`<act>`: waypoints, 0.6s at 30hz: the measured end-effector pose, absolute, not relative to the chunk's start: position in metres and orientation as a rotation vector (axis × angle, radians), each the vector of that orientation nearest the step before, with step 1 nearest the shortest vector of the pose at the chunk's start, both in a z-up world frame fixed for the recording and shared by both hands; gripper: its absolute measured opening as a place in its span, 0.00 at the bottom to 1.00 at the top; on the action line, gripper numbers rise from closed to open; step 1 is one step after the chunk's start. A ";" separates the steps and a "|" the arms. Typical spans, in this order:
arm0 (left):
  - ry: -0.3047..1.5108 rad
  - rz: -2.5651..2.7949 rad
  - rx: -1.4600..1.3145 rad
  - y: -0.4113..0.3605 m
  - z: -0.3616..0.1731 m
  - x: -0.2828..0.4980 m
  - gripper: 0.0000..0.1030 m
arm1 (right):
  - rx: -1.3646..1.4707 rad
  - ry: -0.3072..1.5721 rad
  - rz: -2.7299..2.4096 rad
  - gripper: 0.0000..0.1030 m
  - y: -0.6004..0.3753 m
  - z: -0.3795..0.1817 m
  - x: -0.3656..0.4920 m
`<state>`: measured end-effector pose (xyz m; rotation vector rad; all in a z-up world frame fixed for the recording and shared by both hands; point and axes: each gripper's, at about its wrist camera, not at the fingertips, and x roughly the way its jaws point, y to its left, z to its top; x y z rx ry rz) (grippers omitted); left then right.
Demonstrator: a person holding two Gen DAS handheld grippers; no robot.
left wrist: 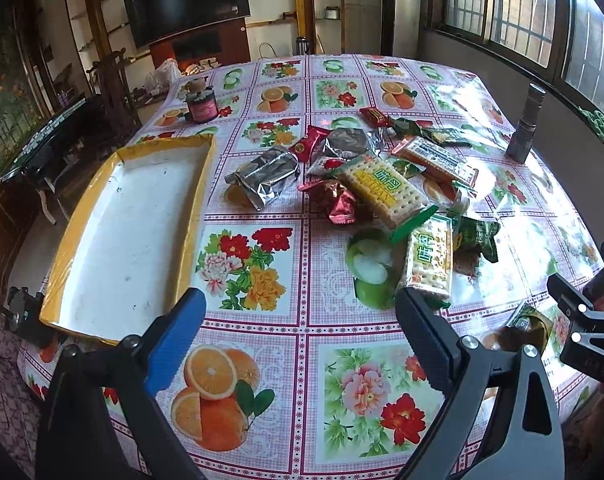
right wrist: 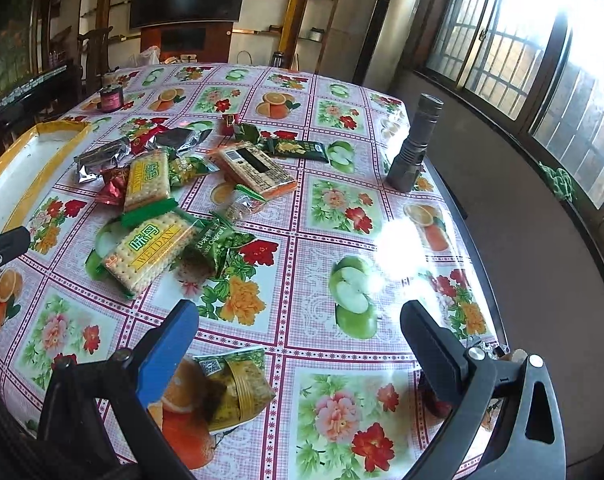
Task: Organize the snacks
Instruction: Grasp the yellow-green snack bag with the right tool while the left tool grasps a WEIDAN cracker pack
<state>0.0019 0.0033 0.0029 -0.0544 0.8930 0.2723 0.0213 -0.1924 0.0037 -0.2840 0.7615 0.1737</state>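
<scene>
1. Snacks (left wrist: 382, 188) lie in a loose pile at the middle of the tabletop (left wrist: 261, 360): silver packs, red candies, cracker packs, green packets. 1 green packet (right wrist: 237, 388) sits apart near the front edge.
2. A tray (left wrist: 129, 232), yellow-rimmed and holding nothing, sits at the left edge, well apart from the pile.
3. Judged step: the start, nothing sorted yet. The next move calls for closing on 1 snack and carrying it to the tray.
4. The left gripper (left wrist: 302, 320) hovers low over the front edge, jaws wide apart, gripping nothing.
5. The right gripper (right wrist: 297, 328) hovers likewise, jaws apart, the green packet just beside its blue finger.
6. A torch (right wrist: 414, 148) stands near the right edge; a jar (left wrist: 201, 105) near the far left corner.
</scene>
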 end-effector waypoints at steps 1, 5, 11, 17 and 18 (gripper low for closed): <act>0.894 0.270 -0.054 0.003 0.003 0.002 0.93 | -0.285 0.762 0.173 0.98 -0.193 0.003 0.022; 0.897 0.258 -0.049 -0.002 0.002 0.004 0.93 | -0.290 0.763 0.171 0.98 -0.194 0.002 0.022; 0.906 0.240 -0.042 -0.009 0.001 0.007 0.93 | -0.285 0.761 0.176 0.98 -0.196 0.003 0.021; 0.915 0.223 -0.049 -0.010 -0.002 0.010 0.93 | -0.268 0.764 0.194 0.98 -0.198 0.003 0.021; 0.922 0.207 -0.055 -0.010 -0.003 0.012 0.93 | -0.245 0.767 0.221 0.98 -0.200 0.003 0.019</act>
